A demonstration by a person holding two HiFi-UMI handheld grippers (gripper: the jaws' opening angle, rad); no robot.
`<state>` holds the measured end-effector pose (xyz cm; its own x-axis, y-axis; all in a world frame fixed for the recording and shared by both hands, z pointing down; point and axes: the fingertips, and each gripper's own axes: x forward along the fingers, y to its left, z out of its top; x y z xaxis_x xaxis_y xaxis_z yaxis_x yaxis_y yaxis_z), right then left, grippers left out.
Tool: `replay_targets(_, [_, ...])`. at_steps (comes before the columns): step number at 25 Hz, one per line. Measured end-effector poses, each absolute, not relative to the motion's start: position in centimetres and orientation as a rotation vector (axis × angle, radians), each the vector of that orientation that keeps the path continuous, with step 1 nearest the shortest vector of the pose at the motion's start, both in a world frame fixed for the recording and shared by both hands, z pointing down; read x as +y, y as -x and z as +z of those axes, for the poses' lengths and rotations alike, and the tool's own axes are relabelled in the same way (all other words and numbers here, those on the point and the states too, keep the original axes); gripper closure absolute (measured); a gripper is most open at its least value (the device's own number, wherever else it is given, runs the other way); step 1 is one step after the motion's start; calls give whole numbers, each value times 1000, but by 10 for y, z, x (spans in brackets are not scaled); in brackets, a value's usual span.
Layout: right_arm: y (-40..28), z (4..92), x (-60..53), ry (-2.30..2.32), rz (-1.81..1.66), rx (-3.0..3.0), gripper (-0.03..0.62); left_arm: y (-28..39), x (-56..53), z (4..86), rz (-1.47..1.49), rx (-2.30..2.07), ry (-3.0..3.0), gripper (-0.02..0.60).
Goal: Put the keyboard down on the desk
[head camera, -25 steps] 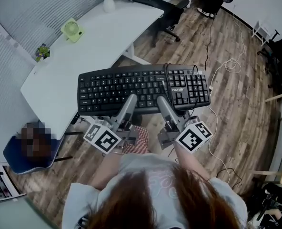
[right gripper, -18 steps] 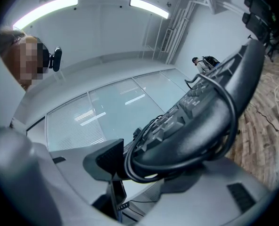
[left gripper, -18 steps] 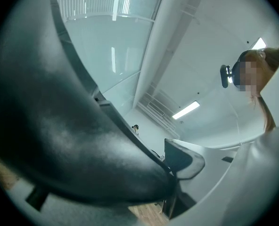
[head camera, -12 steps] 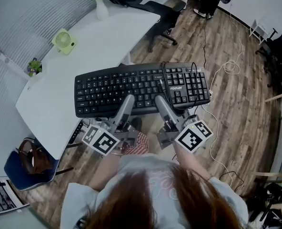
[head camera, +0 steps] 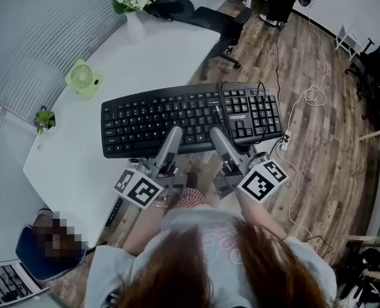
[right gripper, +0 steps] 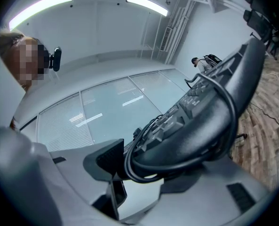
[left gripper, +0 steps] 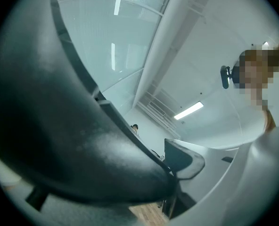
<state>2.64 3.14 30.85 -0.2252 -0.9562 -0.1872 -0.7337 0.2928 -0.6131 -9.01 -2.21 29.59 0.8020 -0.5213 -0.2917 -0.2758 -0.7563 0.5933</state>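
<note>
Head view has the keyboard (head camera: 190, 117) up in the air in front of me, level and keys up. My left fingers (head camera: 171, 143) clamp its near edge at about 7 o'clock of its middle, and my right fingers (head camera: 219, 143) clamp at about 5 o'clock. Left gripper view shows my left fingers (left gripper: 184, 161) closed on the dark keyboard (left gripper: 83, 145) body. Right gripper view shows my right fingers (right gripper: 106, 161) closed on the keyboard (right gripper: 210, 117) with its cable (right gripper: 231, 107) looped round the edge.

I judge the carry as done and the put-down as still to come. The keyboard hangs over the near right edge of the white tabletop (head camera: 158, 56), with its number-pad end out over the wooden floor (head camera: 318, 146). It still needs moving toward 10 o'clock, then lowering and letting go.

Against a second ago, my grip looks the same on both sides. The tabletop has slid further under the keyboard, and the green fan (head camera: 83, 80) and flower vase (head camera: 134, 8) sit lower in view, so I have stepped closer.
</note>
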Motion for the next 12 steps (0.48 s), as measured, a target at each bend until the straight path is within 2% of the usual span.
replay_targets(6, [-29,305,11,1487,-529,2044,355,88,-41,291,-623,-595,-2463,316])
replay_targets(12, [-35,298,-62,1508,-532,2030,355,82,-116,286,-614,-578,-2452,316])
